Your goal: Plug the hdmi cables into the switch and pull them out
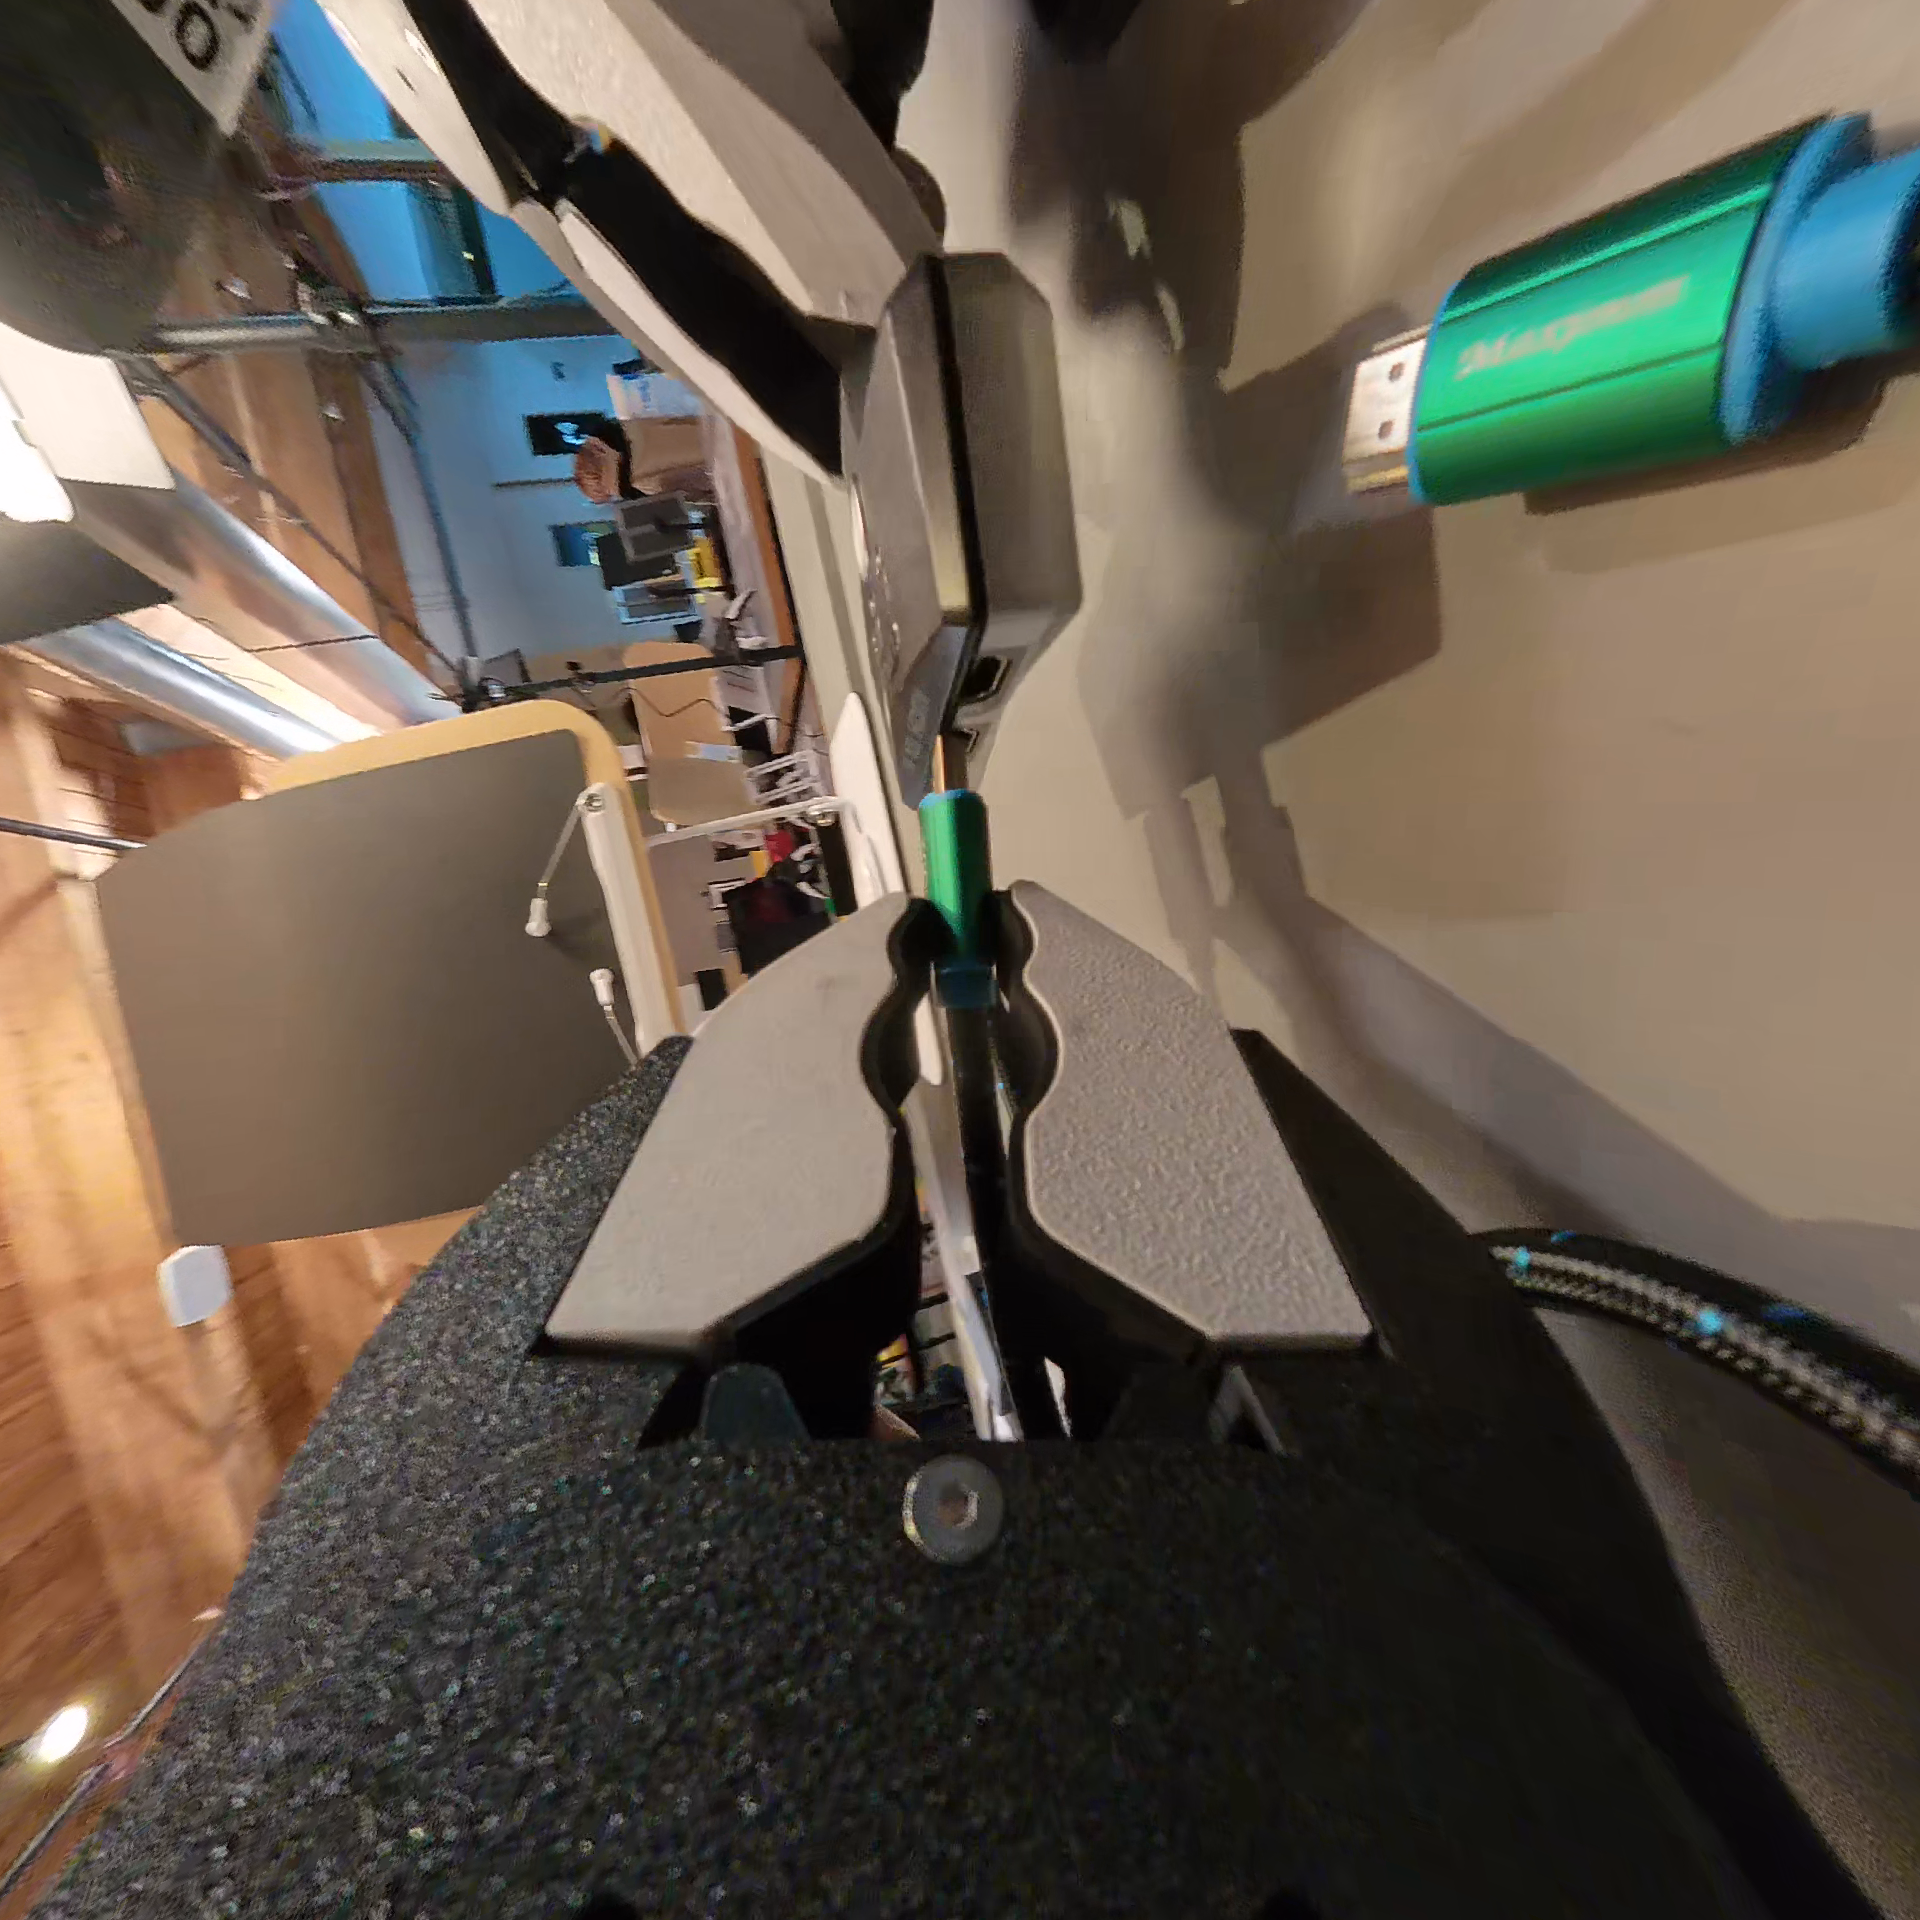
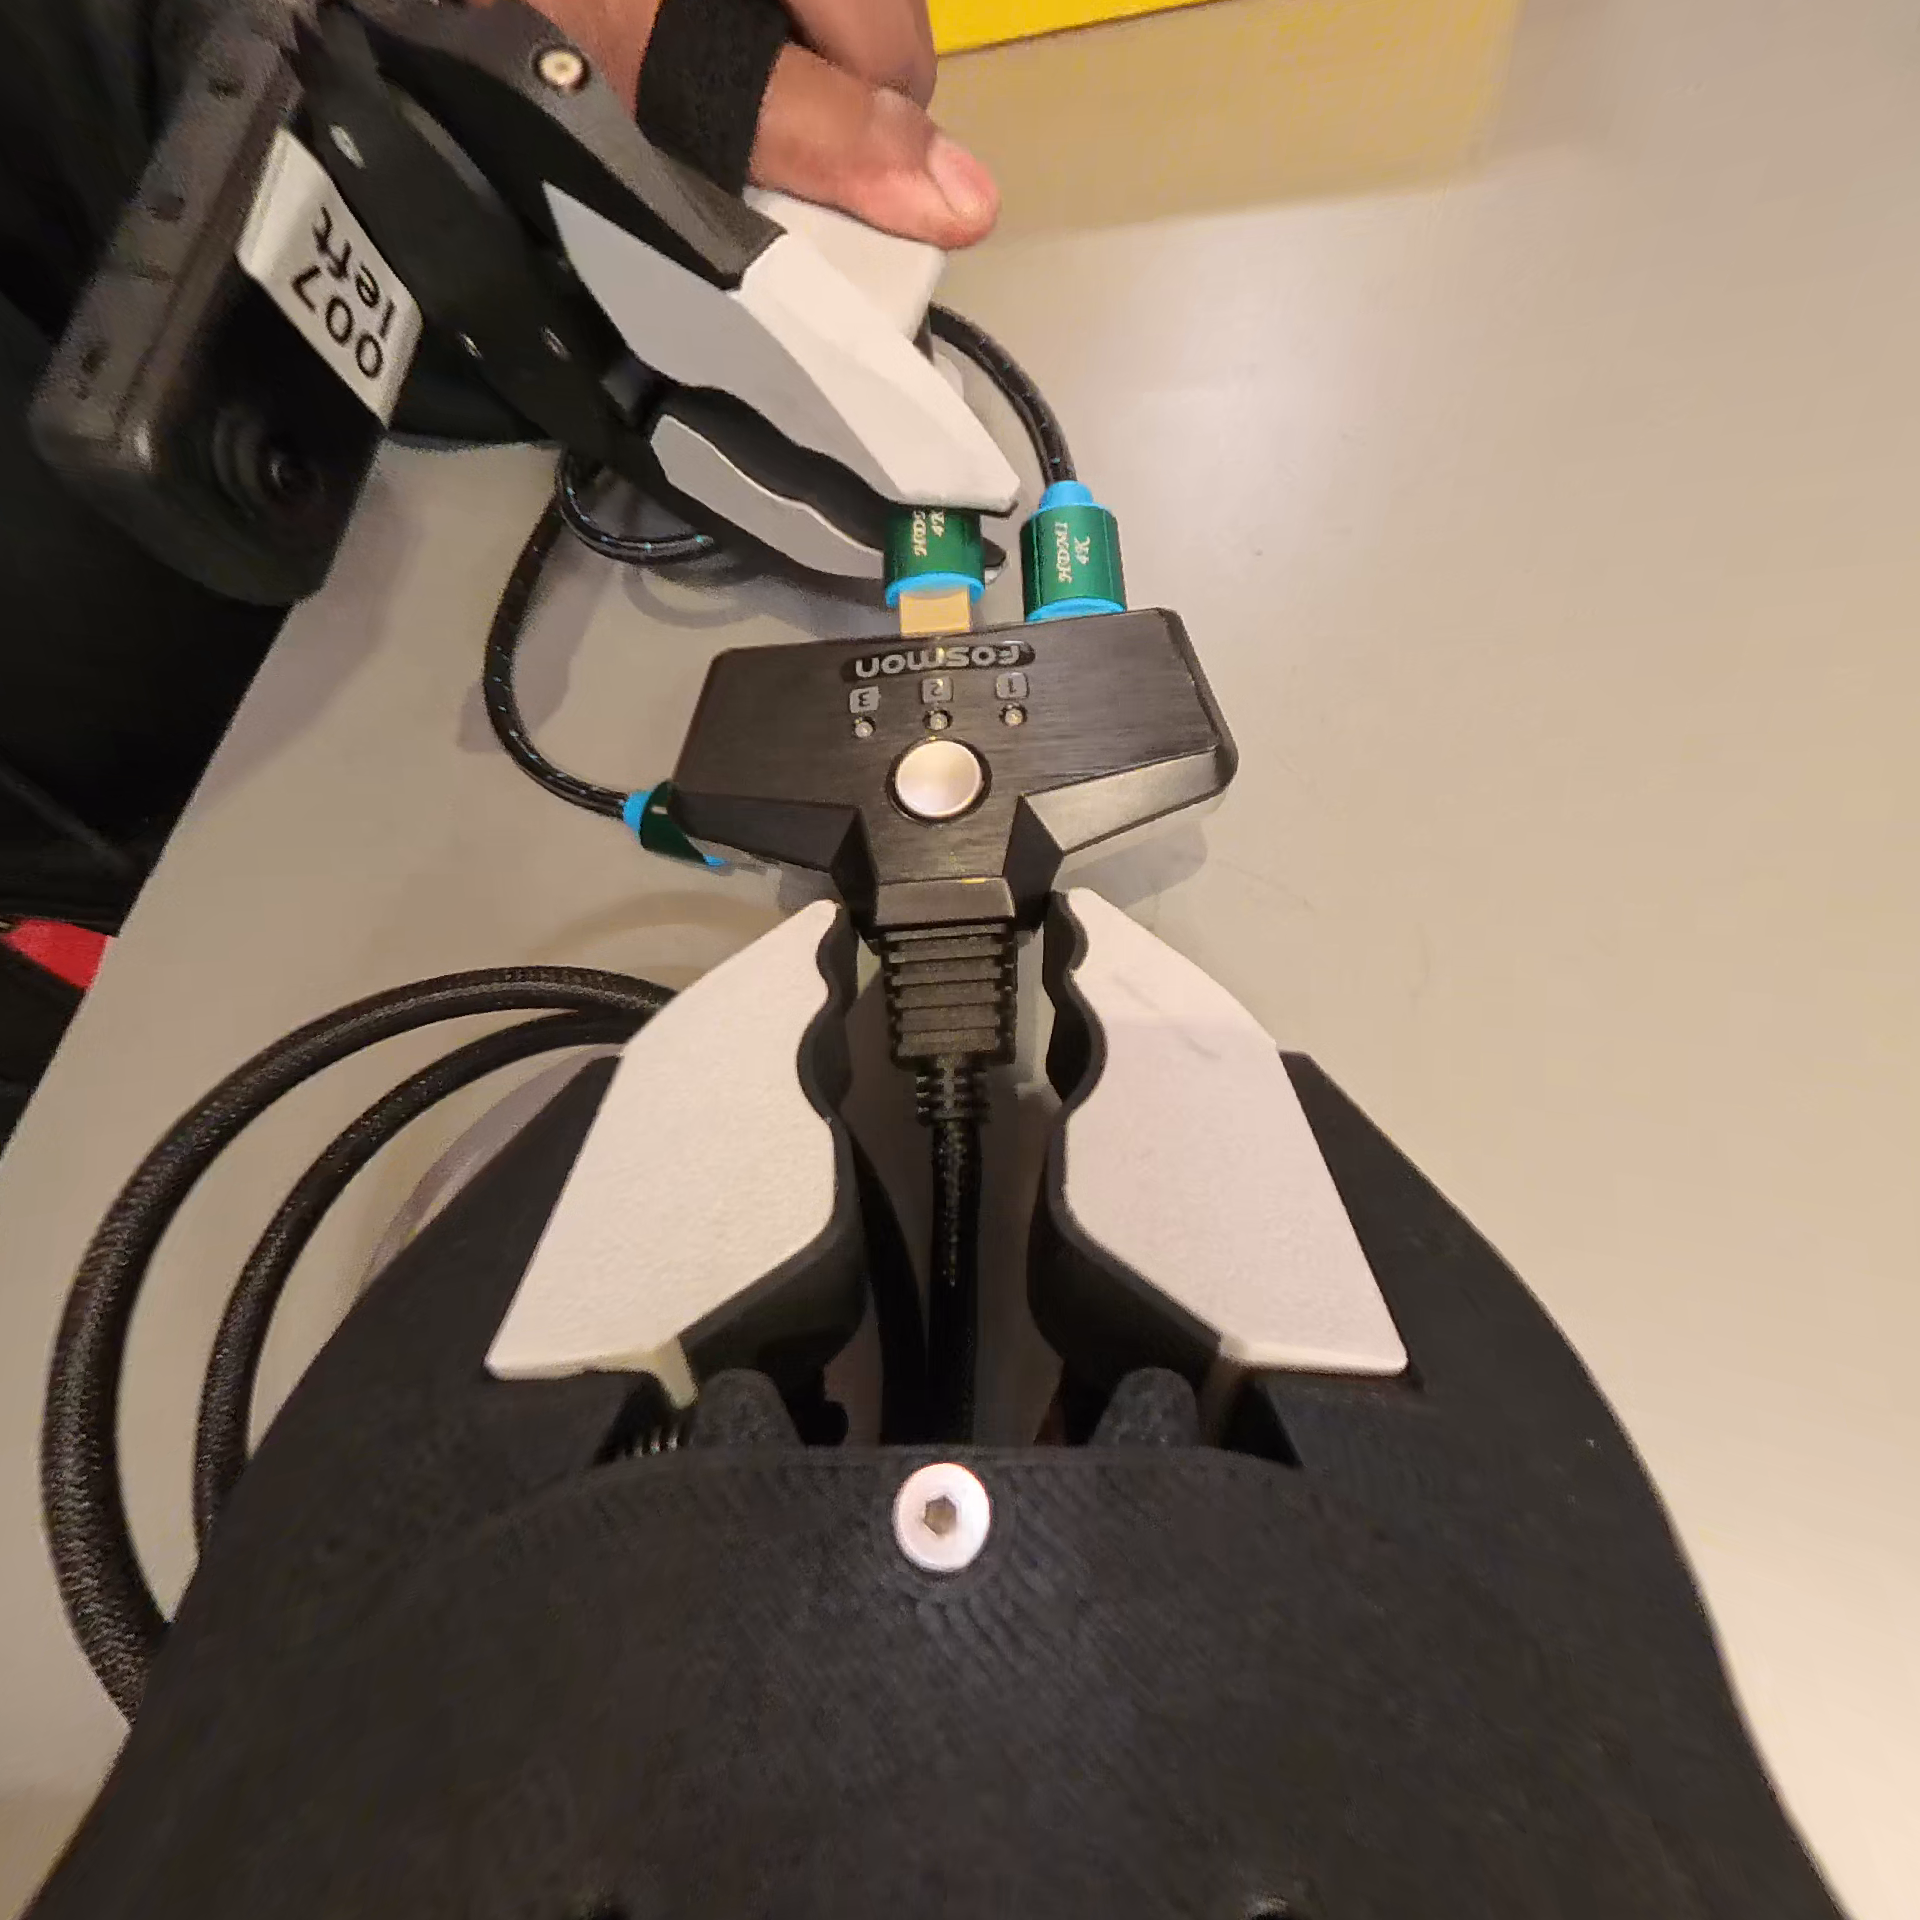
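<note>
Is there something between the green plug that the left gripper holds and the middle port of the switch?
Nothing visible. The held plug has its gold tip at the switch edge, beside the plugged-in connector; the left gripper grips it from behind.

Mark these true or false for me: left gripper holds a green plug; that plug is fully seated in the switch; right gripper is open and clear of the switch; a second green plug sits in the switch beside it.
1. The left gripper holds a green plug. True.
2. That plug is fully seated in the switch. False: its gold tip still shows at the port.
3. The right gripper is open and clear of the switch. False: it grips the switch's cable end.
4. A second green plug sits in the switch beside it. True.
</note>
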The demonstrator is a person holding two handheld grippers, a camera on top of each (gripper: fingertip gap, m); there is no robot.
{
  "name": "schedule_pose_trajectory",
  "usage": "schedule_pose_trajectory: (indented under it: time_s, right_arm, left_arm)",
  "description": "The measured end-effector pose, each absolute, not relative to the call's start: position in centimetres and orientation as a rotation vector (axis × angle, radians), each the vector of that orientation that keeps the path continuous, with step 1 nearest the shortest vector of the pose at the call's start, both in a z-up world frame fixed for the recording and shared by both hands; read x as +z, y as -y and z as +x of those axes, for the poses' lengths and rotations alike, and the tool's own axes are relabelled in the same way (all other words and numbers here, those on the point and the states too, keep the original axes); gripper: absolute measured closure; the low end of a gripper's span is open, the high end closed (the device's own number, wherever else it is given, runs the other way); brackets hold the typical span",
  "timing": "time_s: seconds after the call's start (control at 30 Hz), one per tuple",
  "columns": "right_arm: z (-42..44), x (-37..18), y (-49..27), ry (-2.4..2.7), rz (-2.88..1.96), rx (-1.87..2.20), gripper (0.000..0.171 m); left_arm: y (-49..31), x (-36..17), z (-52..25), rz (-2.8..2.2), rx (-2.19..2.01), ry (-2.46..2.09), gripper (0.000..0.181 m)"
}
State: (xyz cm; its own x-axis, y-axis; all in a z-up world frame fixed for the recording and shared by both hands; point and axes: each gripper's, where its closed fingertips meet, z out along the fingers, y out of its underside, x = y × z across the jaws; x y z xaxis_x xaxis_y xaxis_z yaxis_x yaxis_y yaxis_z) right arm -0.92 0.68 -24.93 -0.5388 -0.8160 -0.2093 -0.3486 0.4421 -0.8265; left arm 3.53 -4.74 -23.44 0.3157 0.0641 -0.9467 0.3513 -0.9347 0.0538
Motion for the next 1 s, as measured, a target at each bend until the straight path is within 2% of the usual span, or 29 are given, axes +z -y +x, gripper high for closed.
schedule_pose_trajectory:
  time_s: [0.27, 1.0]
  right_arm:
    - [-0.9, -23.9, -1.0, -2.017, -0.888, -1.001, 0.136]
    - [-0.9, -23.7, -0.5, -2.062, -0.887, -1.073, 0.137]
  left_arm:
    - [4.6, -23.0, 3.4, 2.261, -1.652, -0.292, 0.17]
    - [4.7, -22.2, 3.4, 2.232, -1.7, -0.401, 0.17]
